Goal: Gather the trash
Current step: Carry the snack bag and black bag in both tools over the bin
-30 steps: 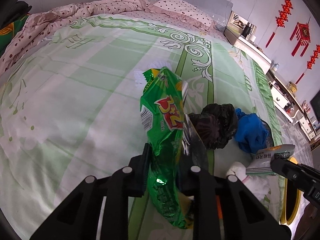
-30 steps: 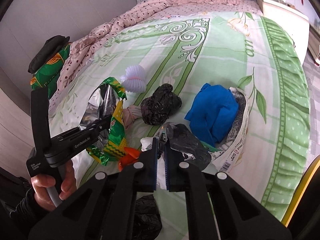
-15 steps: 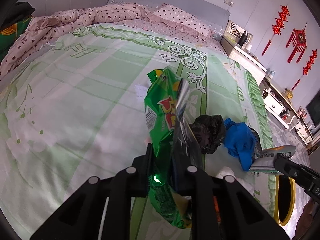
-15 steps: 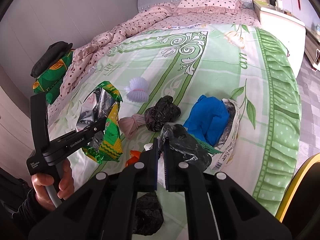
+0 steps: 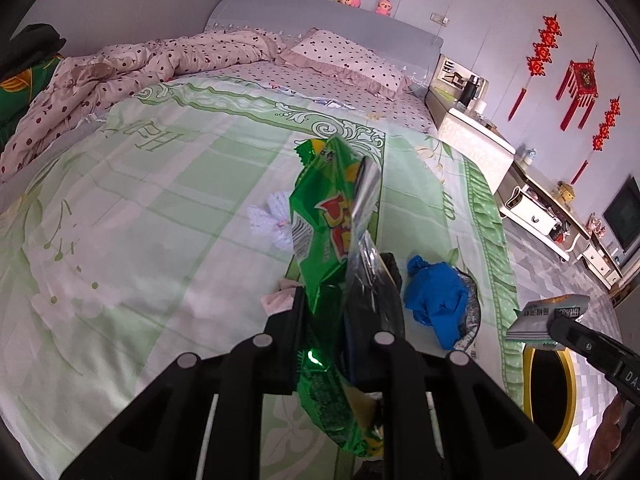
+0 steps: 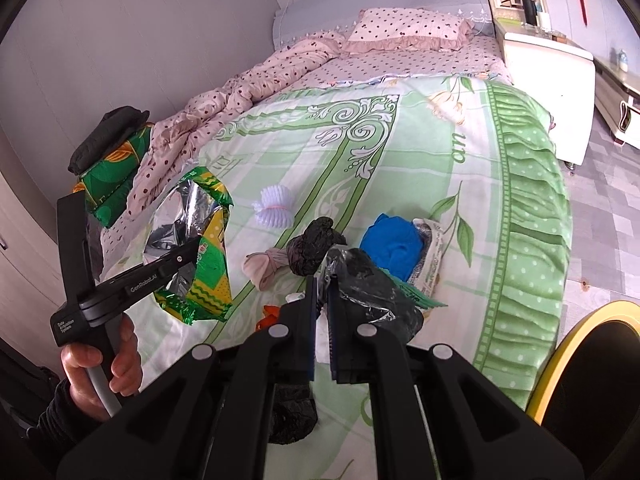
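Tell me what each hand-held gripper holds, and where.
Left hand-held gripper: green snack bag, near its middle. Right hand-held gripper: silvery wrapper, at its edge.

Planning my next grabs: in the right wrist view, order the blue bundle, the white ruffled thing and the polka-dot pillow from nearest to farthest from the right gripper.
1. Blue bundle, just beyond the right gripper, to its right.
2. White ruffled thing, mid-bed, left.
3. Polka-dot pillow, at the headboard.

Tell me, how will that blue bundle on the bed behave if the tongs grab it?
Probably floppy: the blue bundle looks crumpled and knotted like thin plastic or cloth. Likely light, since it barely dents the bedspread. It shouldn't roll; it slumps against a printed wrapper.
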### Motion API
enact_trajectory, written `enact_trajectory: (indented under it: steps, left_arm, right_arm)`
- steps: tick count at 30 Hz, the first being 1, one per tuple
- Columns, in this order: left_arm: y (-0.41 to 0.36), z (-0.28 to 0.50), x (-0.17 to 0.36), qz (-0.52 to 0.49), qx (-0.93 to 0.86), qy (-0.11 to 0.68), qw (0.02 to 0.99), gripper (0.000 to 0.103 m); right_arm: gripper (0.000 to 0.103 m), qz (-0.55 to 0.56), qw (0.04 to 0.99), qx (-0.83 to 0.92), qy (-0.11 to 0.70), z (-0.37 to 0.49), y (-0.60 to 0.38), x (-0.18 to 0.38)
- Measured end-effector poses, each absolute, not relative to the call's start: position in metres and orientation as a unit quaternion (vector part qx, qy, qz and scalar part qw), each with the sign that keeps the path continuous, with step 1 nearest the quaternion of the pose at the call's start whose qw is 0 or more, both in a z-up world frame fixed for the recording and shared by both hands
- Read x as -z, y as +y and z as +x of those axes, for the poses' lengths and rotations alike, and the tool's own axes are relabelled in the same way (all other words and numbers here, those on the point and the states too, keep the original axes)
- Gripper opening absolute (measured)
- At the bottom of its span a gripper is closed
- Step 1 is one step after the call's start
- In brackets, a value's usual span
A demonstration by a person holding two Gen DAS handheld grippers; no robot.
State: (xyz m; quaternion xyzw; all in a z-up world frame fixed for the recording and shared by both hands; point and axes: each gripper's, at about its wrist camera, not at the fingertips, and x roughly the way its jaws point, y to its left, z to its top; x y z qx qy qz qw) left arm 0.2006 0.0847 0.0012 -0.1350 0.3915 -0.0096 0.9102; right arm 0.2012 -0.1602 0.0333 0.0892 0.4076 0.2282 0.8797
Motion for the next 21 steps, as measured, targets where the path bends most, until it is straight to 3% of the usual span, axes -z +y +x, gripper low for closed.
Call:
enact_trajectory:
  steps: [21]
  left_arm:
    - [-0.005, 0.171, -0.051, -0.1, 0.076, 0.364, 0.923, 0.015]
  right_arm:
    - [0.005, 0.122, 0.904, -0.182, 0.366, 0.15, -0.249, -0.071]
